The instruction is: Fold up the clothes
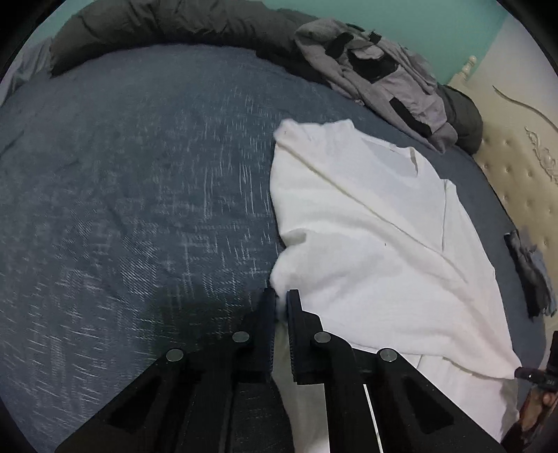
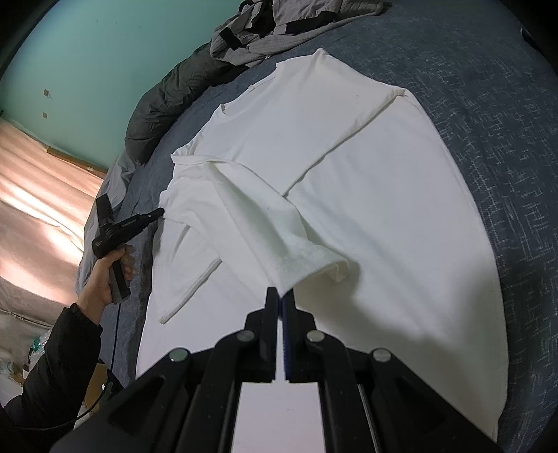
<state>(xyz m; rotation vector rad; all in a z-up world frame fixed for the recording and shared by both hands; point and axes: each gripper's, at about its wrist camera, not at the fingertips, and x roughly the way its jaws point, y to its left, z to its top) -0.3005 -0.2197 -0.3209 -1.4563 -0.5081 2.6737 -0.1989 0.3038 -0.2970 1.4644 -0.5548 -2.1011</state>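
White long-sleeved shirt [image 2: 366,181] fabric is pinched in both tools. The right tool [image 2: 281,296] is clenched on the cuff end of a sleeve [image 2: 279,226], which rises off the shirt body and runs back toward the shoulder. The left tool [image 1: 278,296] has its jaws nearly together with a fold of the shirt's edge caught between them; in the right wrist view the same tool [image 2: 158,212], held in a hand [image 2: 104,278] with a dark sleeve [image 2: 52,376], touches the shirt's side at the other sleeve. The shirt lies spread flat on the bed's dark blue woven bedcover [image 1: 122,191], neckline pointing away from the tools. Beyond the collar, a crumpled grey and black garment [image 1: 376,69] rests on a dark quilted duvet [image 1: 157,24] bunched along the bed's far edge. A cream tufted headboard [image 1: 523,167] and a teal wall [image 2: 87,69] stand behind.
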